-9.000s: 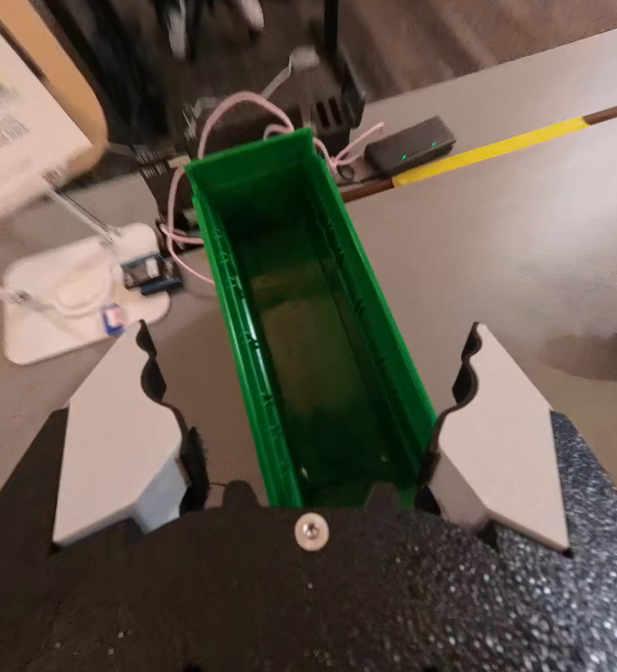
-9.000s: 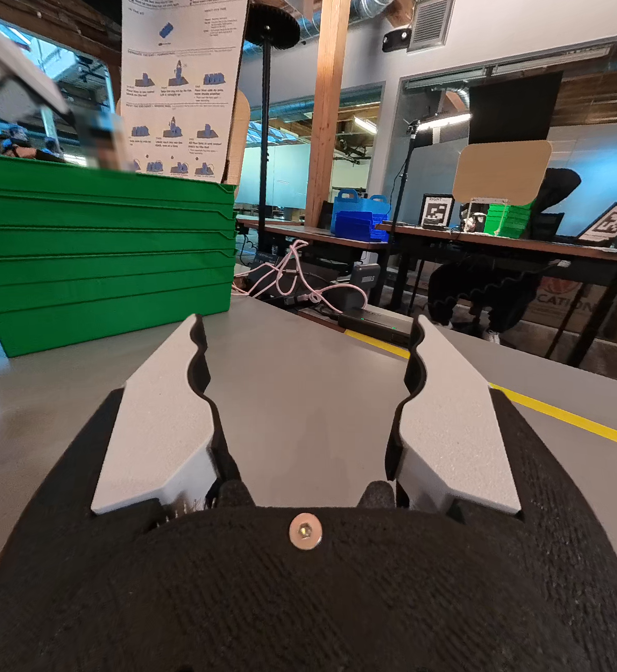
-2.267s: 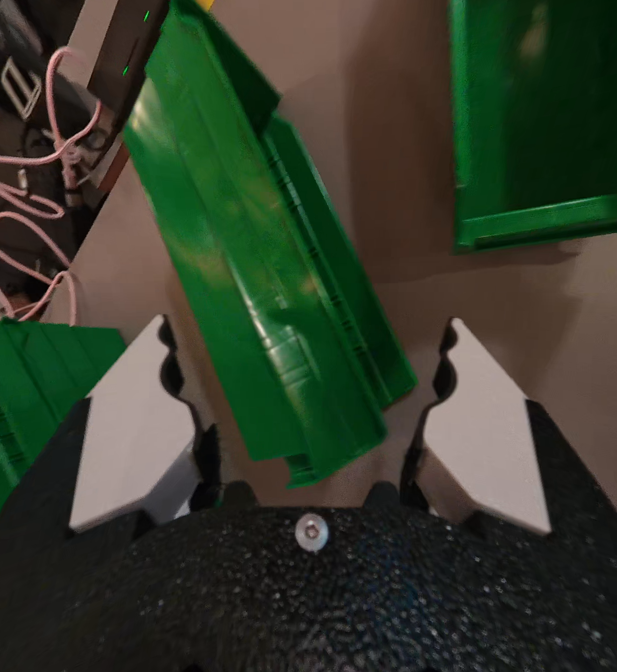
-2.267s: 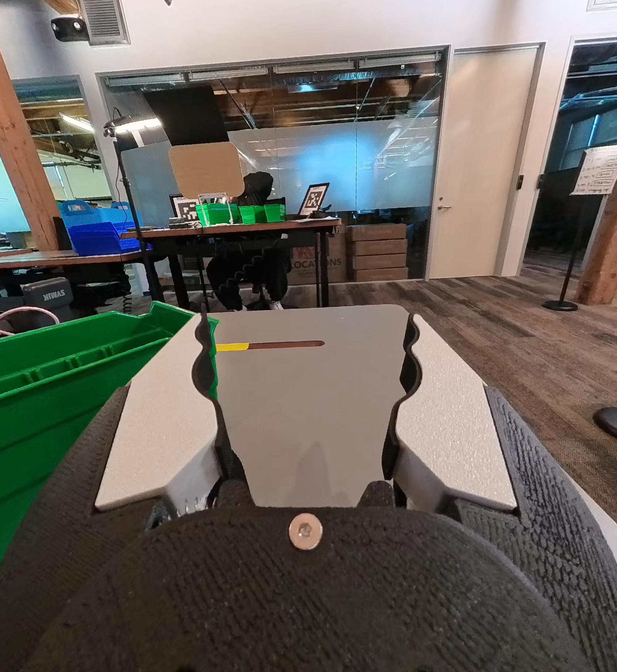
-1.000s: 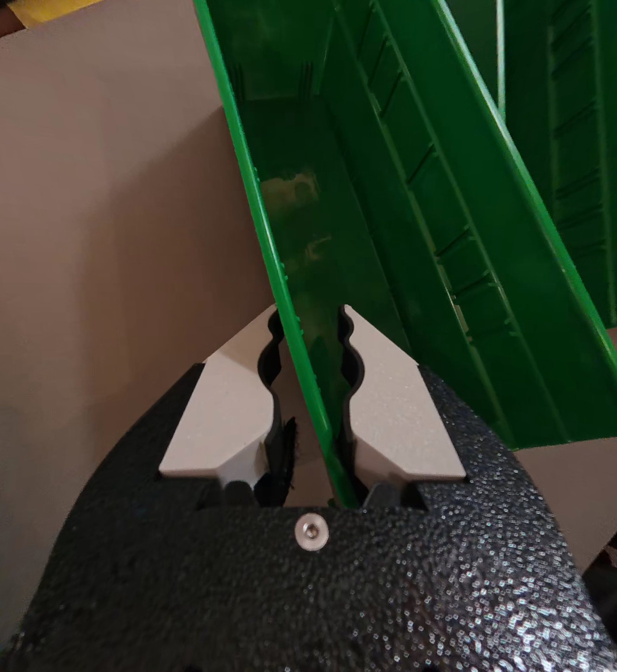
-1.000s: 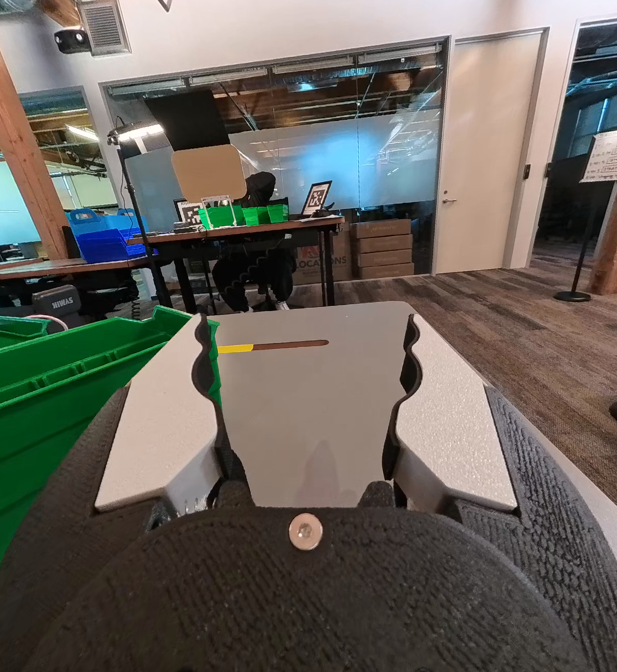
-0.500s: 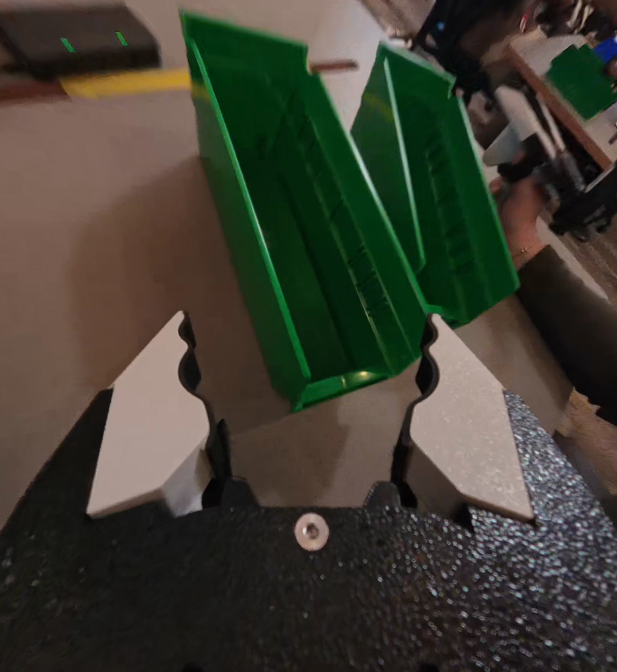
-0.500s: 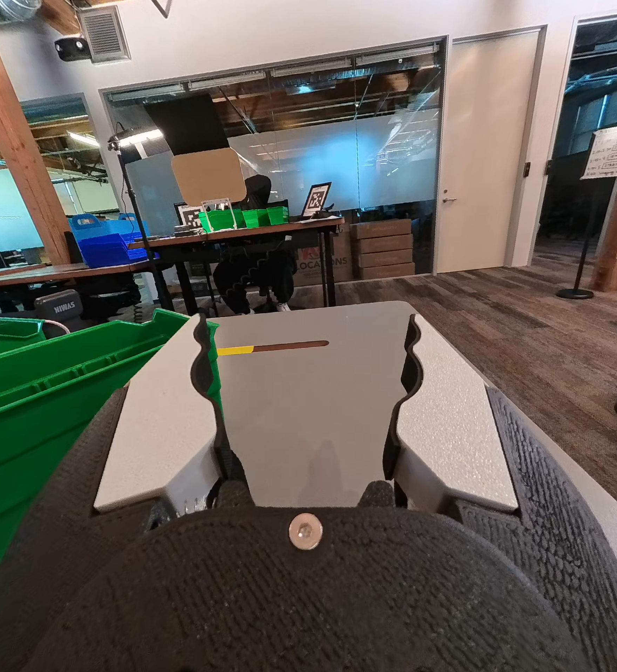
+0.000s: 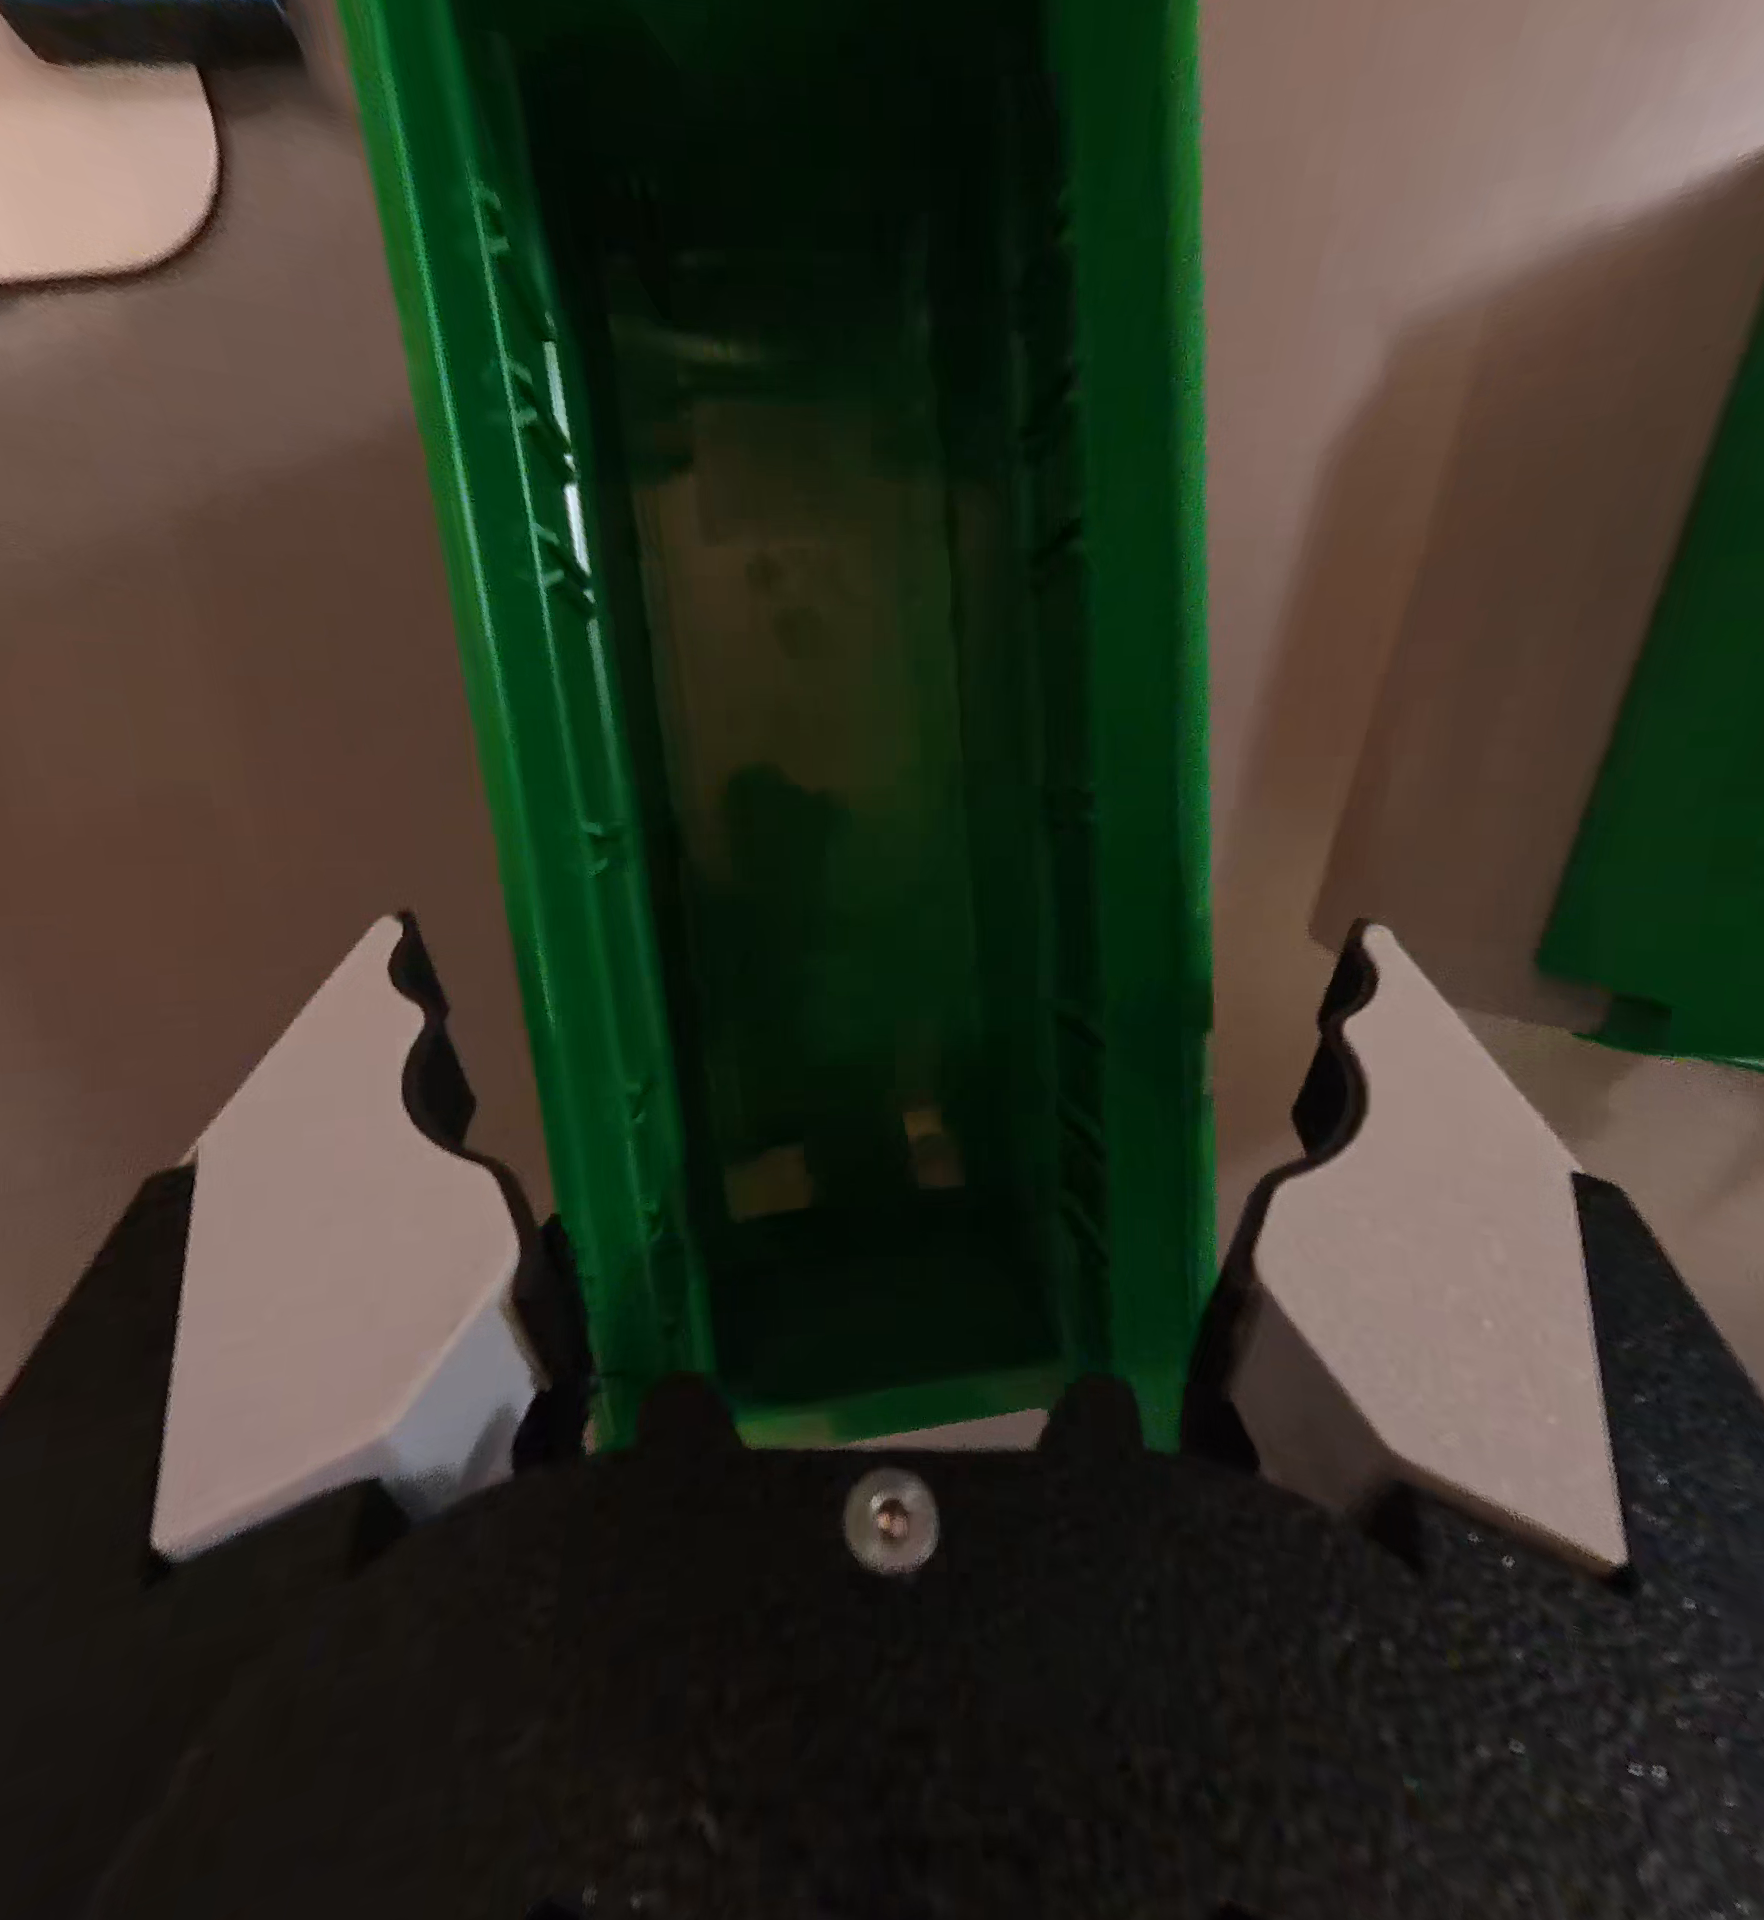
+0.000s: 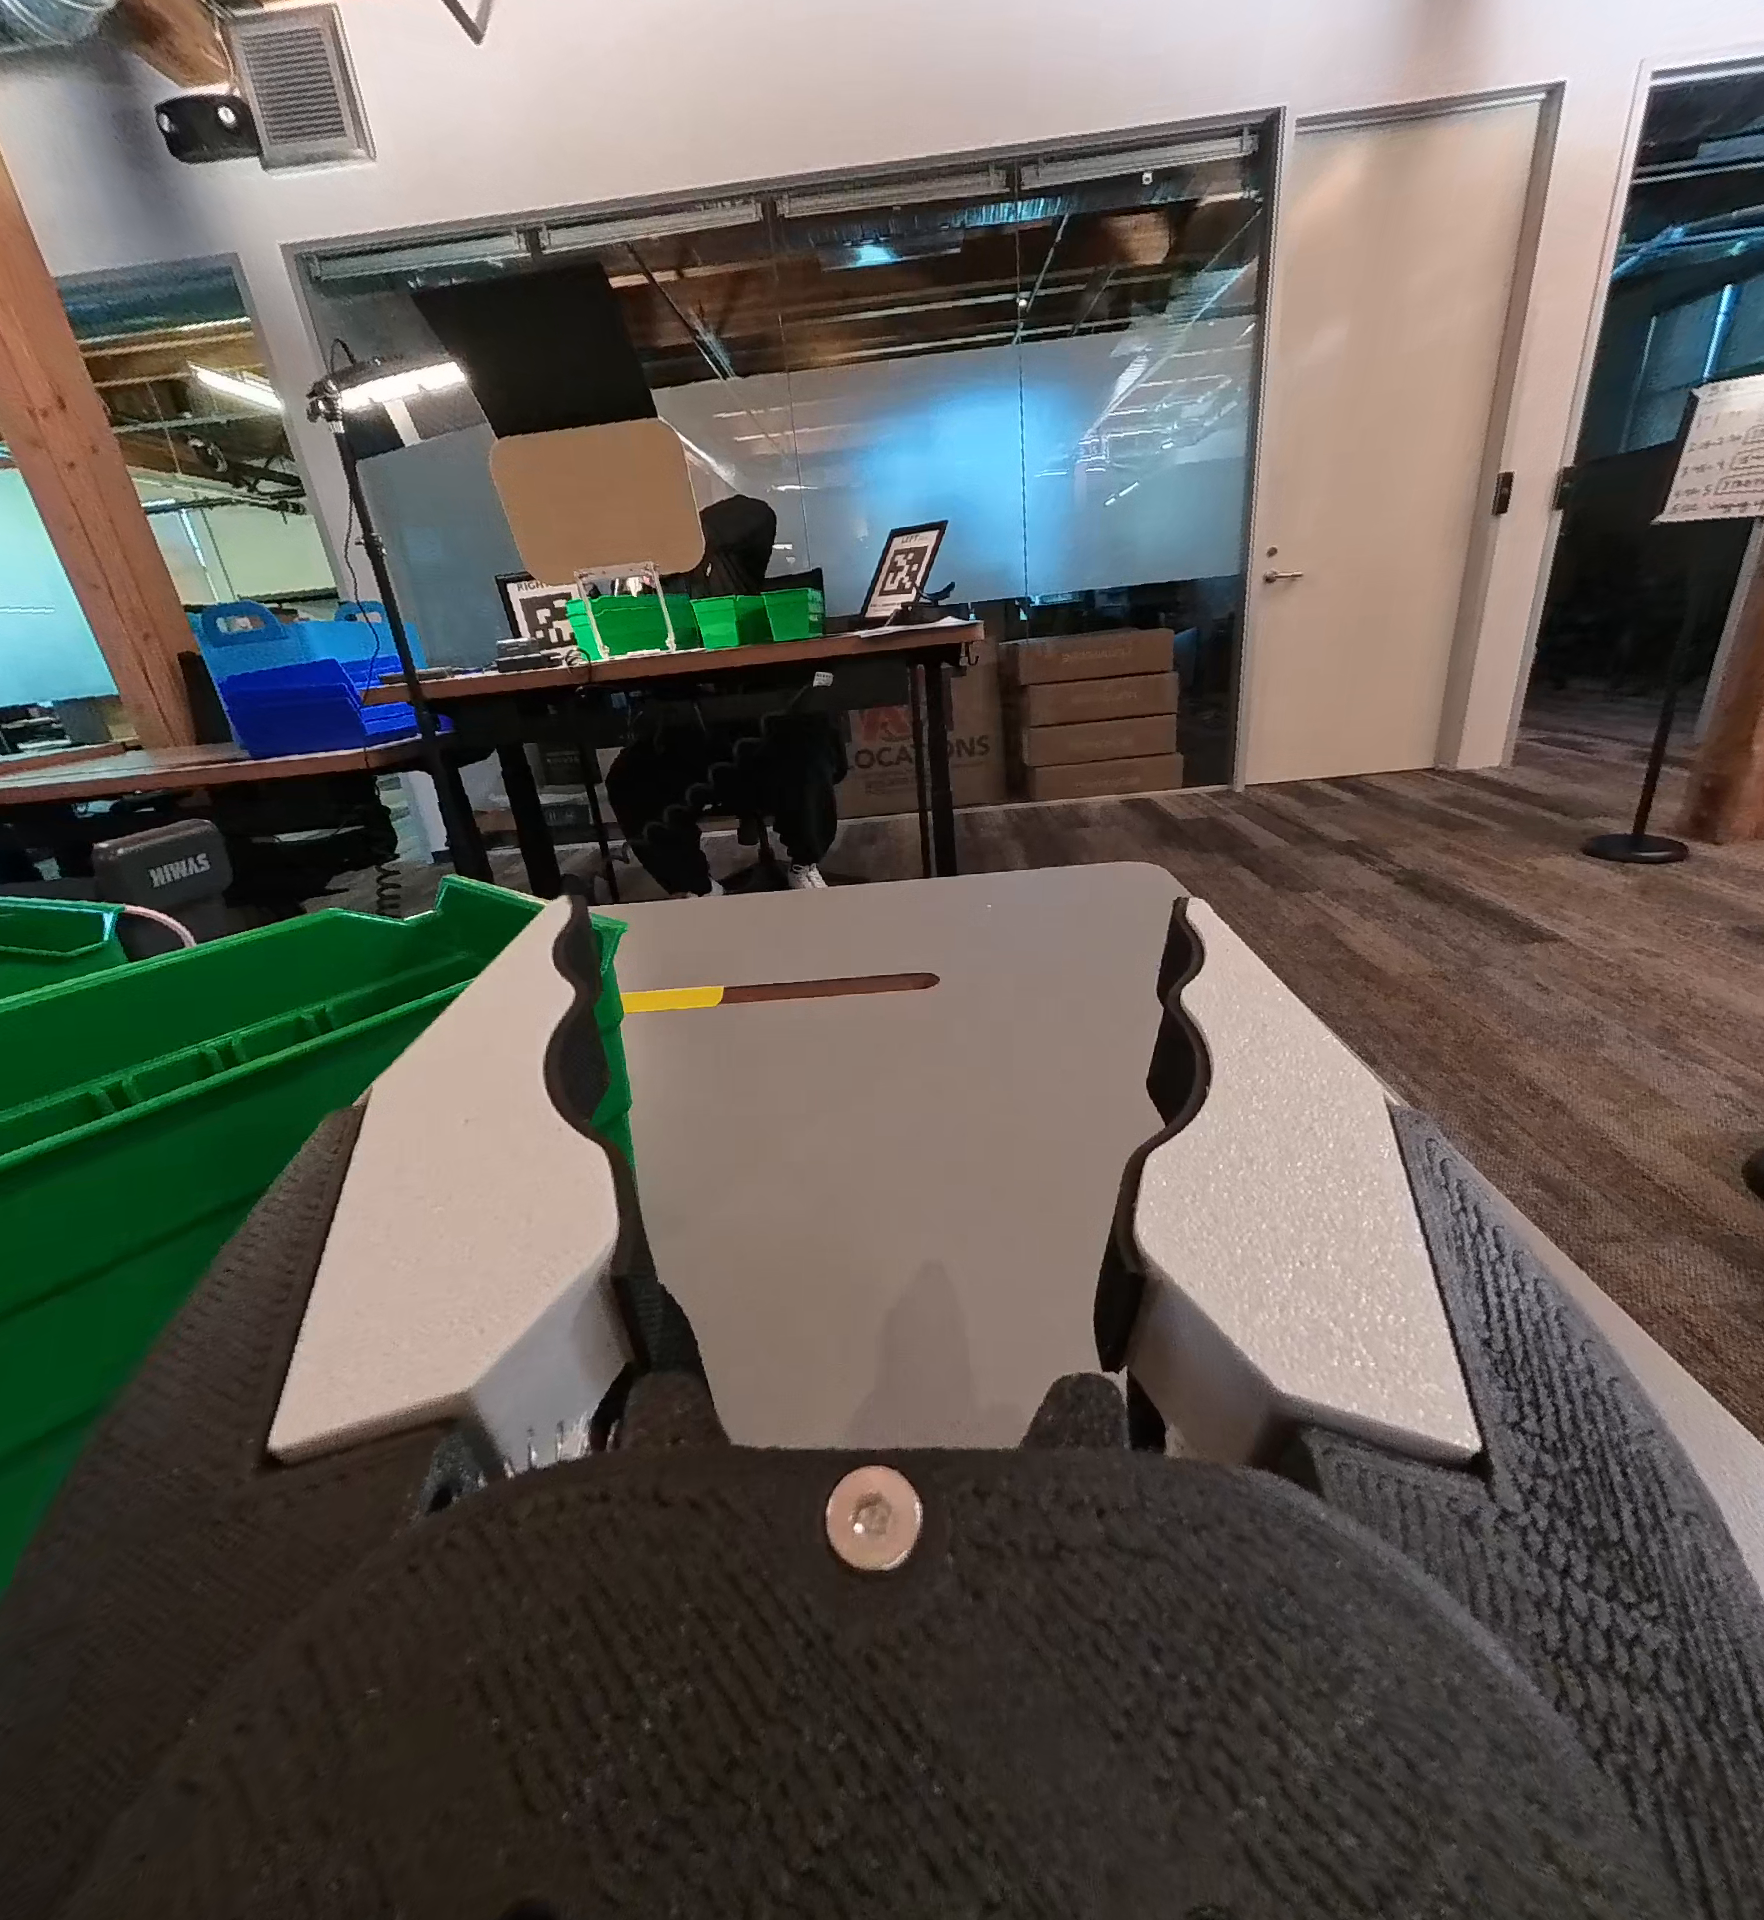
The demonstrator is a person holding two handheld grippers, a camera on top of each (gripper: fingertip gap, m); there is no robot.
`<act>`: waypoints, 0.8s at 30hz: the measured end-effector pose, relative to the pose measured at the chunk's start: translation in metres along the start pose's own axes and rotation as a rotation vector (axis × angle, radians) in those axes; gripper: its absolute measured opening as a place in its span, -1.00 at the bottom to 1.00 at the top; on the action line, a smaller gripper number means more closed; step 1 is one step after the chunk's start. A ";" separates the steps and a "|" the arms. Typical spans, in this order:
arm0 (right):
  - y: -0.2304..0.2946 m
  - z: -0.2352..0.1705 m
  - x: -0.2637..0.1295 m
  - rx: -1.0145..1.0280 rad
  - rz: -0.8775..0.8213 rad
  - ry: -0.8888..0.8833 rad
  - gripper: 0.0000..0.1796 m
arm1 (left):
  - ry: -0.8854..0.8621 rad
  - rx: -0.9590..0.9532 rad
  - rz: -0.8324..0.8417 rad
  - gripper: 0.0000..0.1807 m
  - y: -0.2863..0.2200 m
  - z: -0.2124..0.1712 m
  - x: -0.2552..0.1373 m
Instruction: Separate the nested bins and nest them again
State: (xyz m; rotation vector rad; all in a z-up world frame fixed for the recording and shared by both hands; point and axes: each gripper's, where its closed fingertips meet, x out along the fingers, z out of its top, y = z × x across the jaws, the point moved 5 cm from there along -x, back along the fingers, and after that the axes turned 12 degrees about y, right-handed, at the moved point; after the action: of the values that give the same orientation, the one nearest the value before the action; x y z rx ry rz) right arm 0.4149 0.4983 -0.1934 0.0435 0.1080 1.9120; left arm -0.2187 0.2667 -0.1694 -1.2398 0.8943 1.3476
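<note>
So the left hand-held gripper (image 9: 883,1081) is spread wide with the near end of a long green bin (image 9: 1138,727) sitting right between its fingers. Neither finger looks pressed against the walls, though the picture is a bit smeared, so I wouldn't swear there's no contact down at the finger roots. My read: it's lined up along the bin's length so the two fingers can straddle the narrow end and close on it, or on one side wall, to carry it for re-nesting.

A second green bin (image 9: 1730,644) sits off to the right on the counter (image 9: 182,644), apart from the first — so the separating part seems done and this is the start of putting them back together.

The right hand-held gripper (image 10: 873,1132) is also open and holding nothing, hovering low over the bare counter (image 10: 878,1143) with a green bin (image 10: 130,1143) just beside its left finger. Probably parked there to stay out of the way — or to steady that bin when the other one comes in.
</note>
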 end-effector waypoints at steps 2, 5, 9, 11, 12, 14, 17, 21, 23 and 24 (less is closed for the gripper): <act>0.001 0.000 0.000 -0.005 0.001 0.002 0.19 | 0.025 -0.002 -0.028 0.75 -0.002 0.000 0.007; 0.001 0.000 0.000 -0.005 0.001 0.001 0.19 | 0.030 -0.027 -0.055 0.74 -0.003 0.004 0.009; 0.001 0.000 0.000 -0.005 0.003 0.003 0.20 | -0.025 -0.063 -0.057 0.30 0.005 0.012 -0.002; 0.001 0.000 0.001 -0.007 0.004 0.005 0.20 | -0.027 -0.057 -0.061 0.25 0.007 0.012 -0.005; 0.001 0.000 0.001 -0.007 0.004 0.006 0.20 | -0.026 -0.047 -0.060 0.23 0.007 0.012 -0.005; 0.001 0.000 0.001 -0.007 0.004 0.005 0.19 | -0.025 -0.036 -0.064 0.21 0.008 0.012 -0.005; 0.001 0.000 0.000 -0.007 0.003 0.005 0.20 | -0.031 -0.010 -0.048 0.30 0.006 0.010 -0.004; 0.001 0.000 0.001 -0.011 0.003 0.006 0.20 | 0.043 0.034 0.026 0.39 0.004 0.005 0.004; 0.001 0.000 0.000 -0.010 0.003 0.005 0.20 | 0.054 0.023 0.021 0.29 0.004 0.005 0.002; 0.001 0.000 0.000 -0.009 0.004 0.005 0.20 | 0.051 0.016 0.016 0.25 0.005 0.005 0.001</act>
State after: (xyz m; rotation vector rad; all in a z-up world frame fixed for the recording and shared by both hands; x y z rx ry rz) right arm 0.4139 0.4983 -0.1934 0.0329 0.1024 1.9163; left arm -0.2239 0.2711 -0.1704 -1.2621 0.9510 1.3243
